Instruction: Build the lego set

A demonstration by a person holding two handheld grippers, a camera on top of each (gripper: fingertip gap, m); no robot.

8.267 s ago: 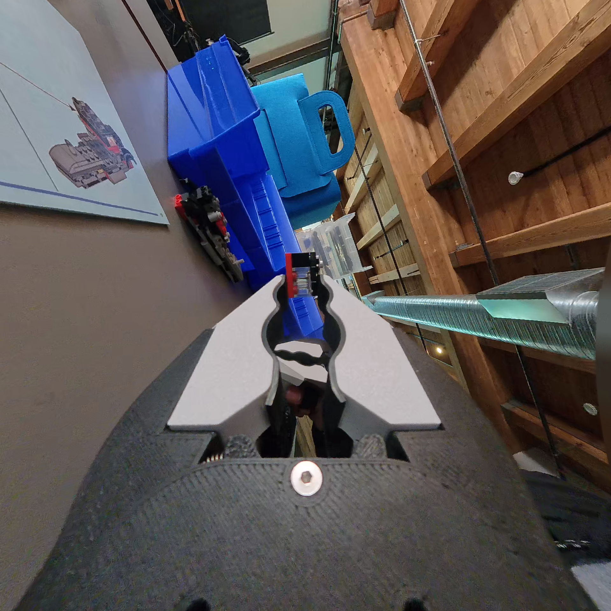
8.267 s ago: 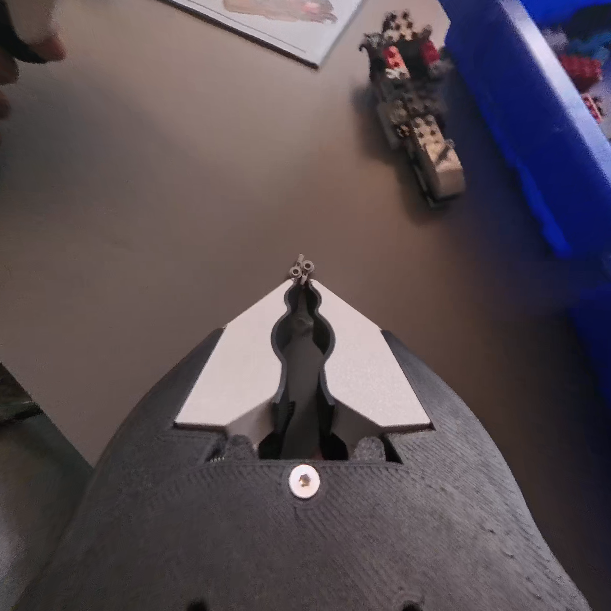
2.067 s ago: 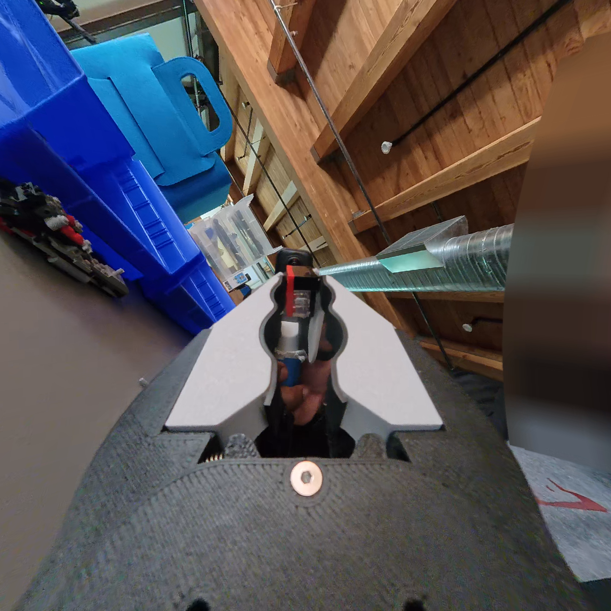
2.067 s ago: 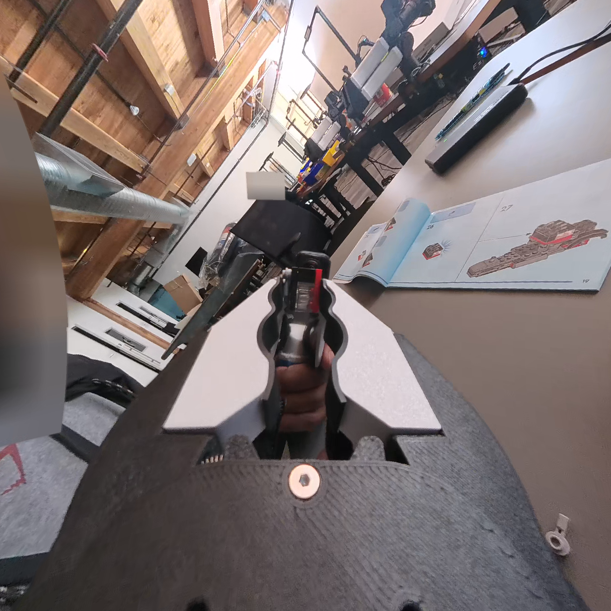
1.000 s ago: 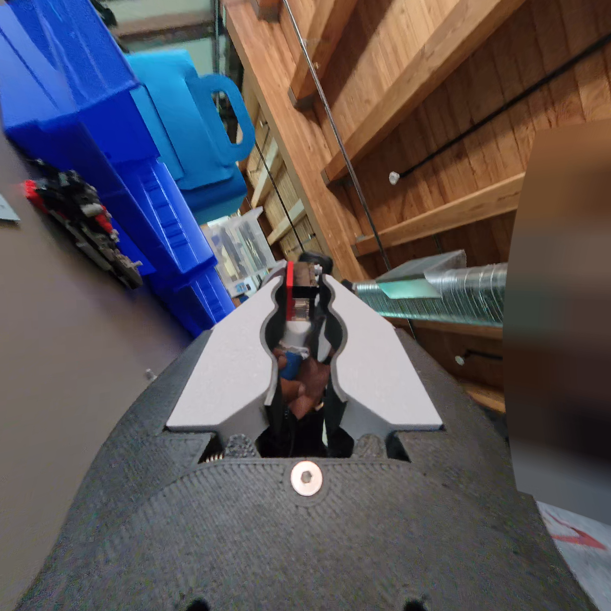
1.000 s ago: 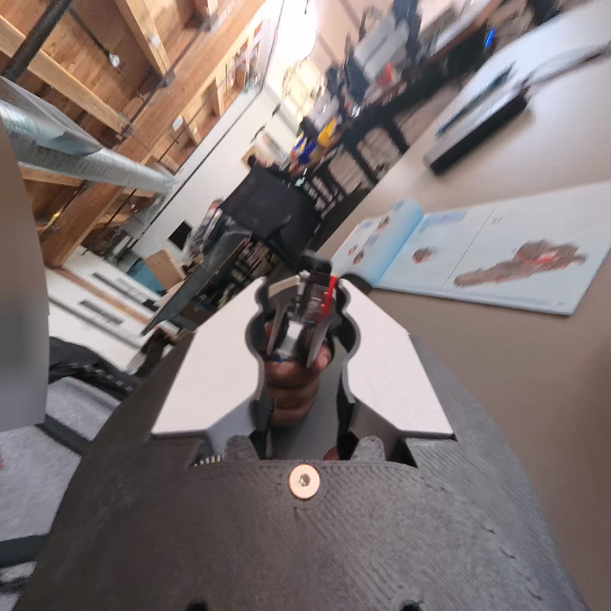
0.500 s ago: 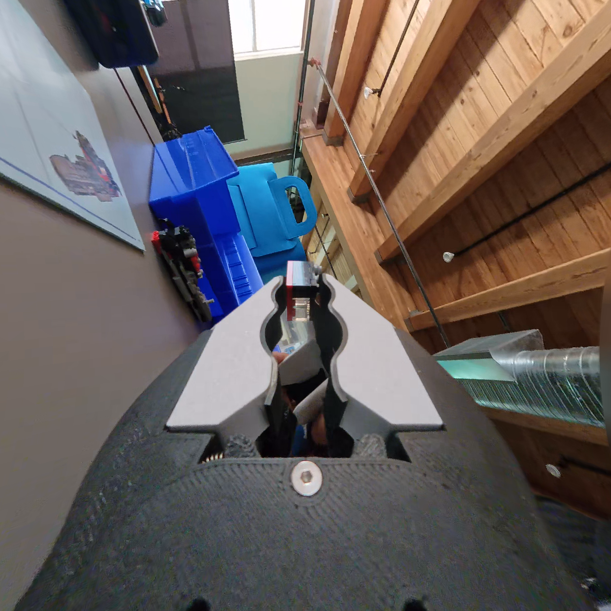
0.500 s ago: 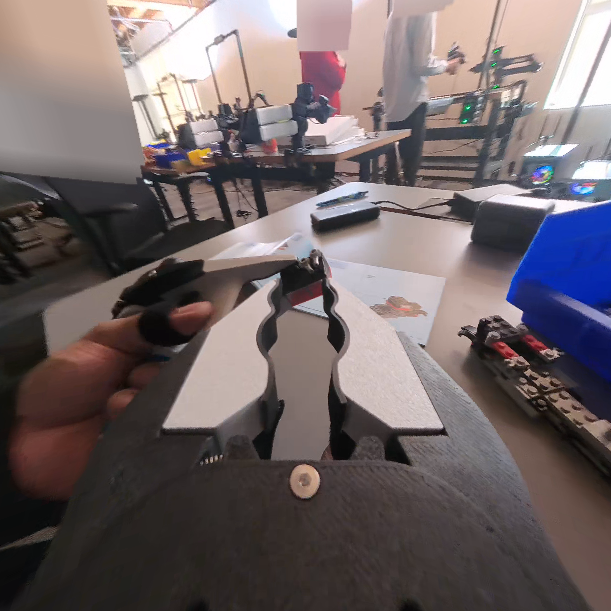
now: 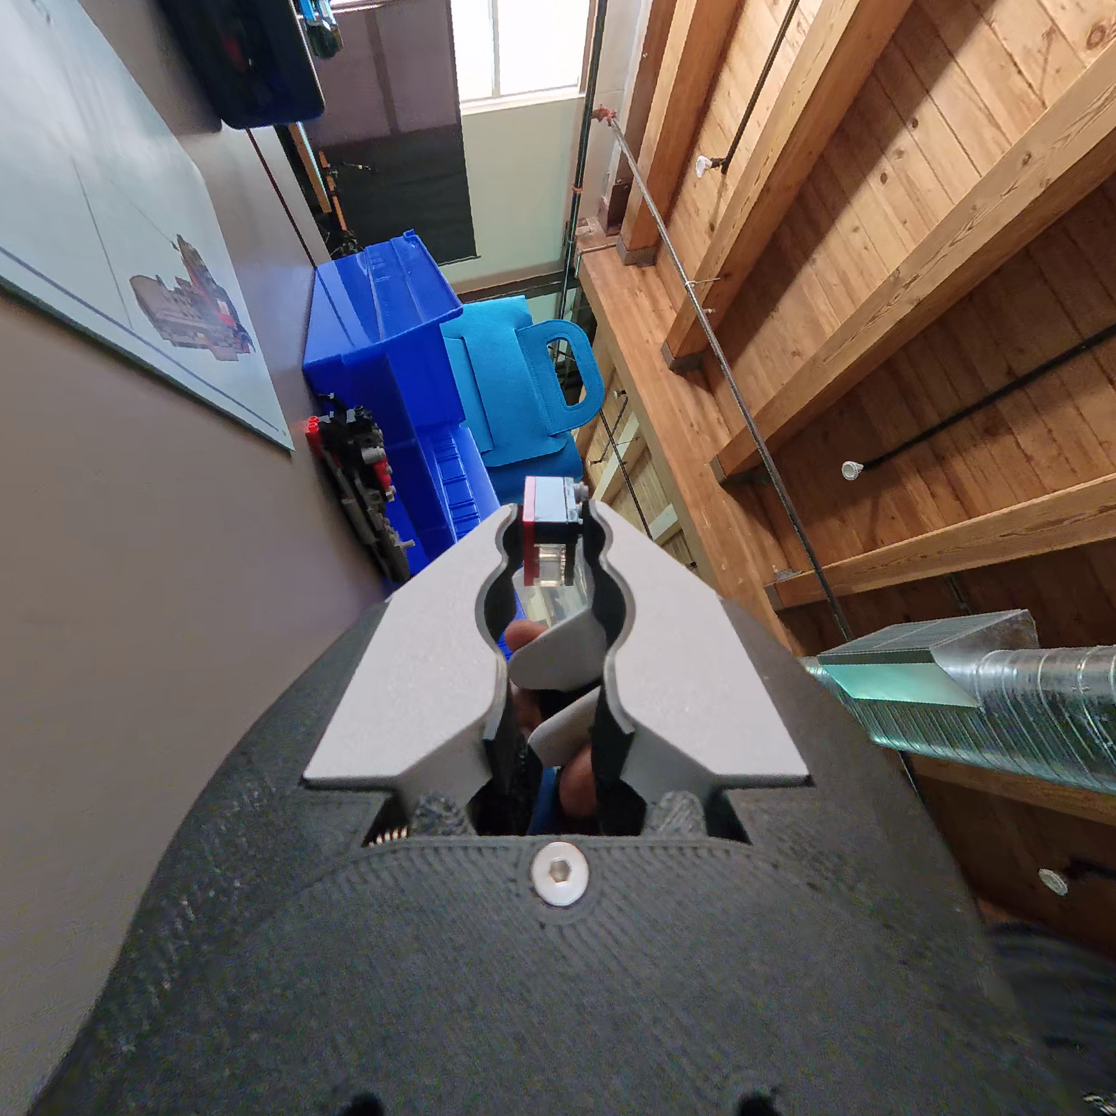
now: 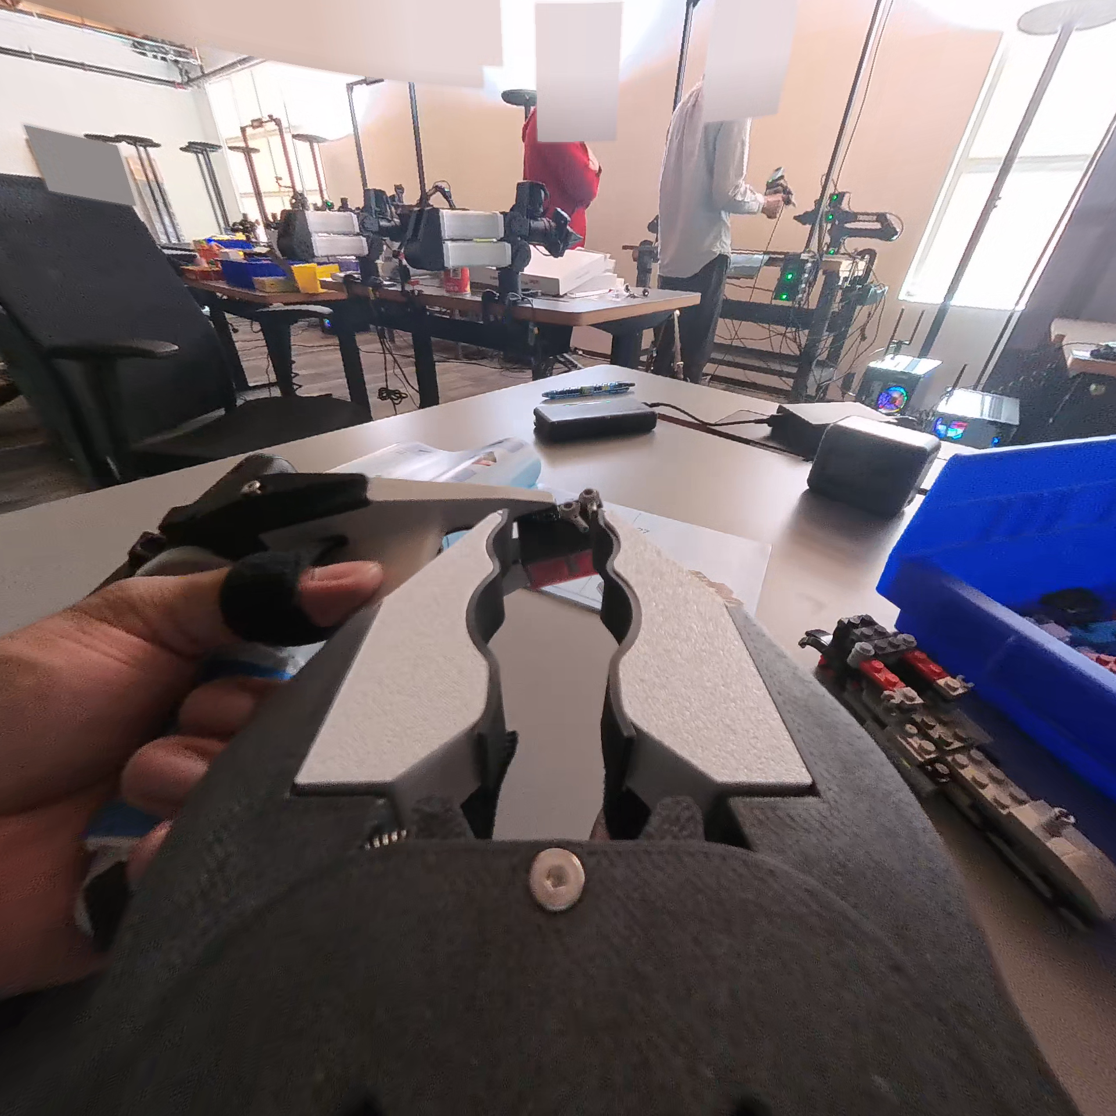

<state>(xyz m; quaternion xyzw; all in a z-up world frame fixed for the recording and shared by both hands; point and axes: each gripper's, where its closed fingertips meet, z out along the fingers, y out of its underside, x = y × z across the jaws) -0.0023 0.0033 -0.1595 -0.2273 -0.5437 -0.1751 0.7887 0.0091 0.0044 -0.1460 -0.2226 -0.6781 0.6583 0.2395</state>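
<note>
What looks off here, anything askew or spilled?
Nothing spilled or damaged. One possible oddity: the small grey piece atop the red-and-black sub-assembly, held in the left tongs, sits at a tilt, so it may not be fully seated. The long model lies beside the blue bin.

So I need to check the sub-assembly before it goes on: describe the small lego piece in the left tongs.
The small lego piece is a stack of bricks: a red plate on one side, grey and black bricks in the middle, a clear brick below. Small grey studded bits stick out at its end. It is held off the table, pinched between the tips of the left tongs, with the right tongs closed around it too.
</note>
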